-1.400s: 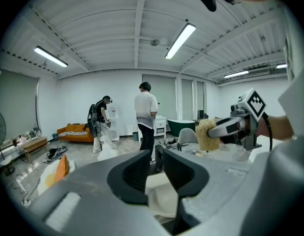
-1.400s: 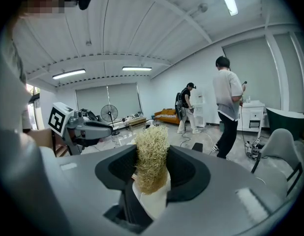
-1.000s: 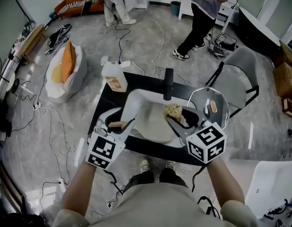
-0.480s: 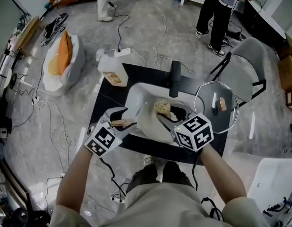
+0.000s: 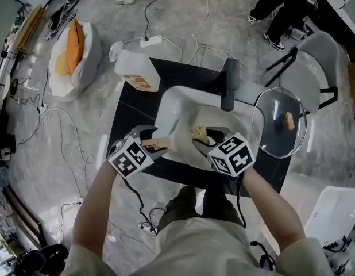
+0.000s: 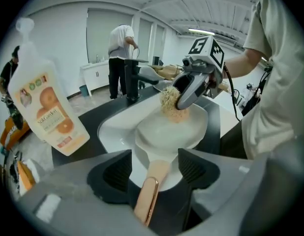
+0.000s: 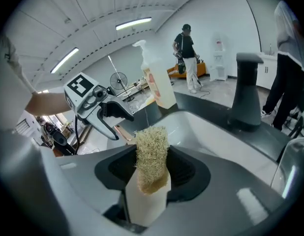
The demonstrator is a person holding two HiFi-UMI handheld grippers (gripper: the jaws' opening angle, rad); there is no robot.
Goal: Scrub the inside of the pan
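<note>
Between your left gripper (image 6: 154, 165) jaws, just opened wide, gripping nothing: handle (image 6: 147, 205) runs straight ahead to pan (image 6: 167, 132) | your right gripper (image 7: 152, 173) clamps scrubber (image 7: 151, 146) over pan's bowl

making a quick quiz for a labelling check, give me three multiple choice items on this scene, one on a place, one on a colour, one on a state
1. Where is the glass lid?
A. in a drawer
B. on the black counter, right of the sink
C. on a wall hook

2. What colour is the inside of the pan?
A. black
B. red
C. white

3. The right gripper is:
A. shut on the scrub pad
B. open and empty
C. shut on a spoon

Answers:
1 B: the head view shows the lid lying flat on the counter beside the sink.
2 C: the left gripper view shows a plain white bowl.
3 A: the right gripper view shows both pads pressing the fibrous pad.
</note>
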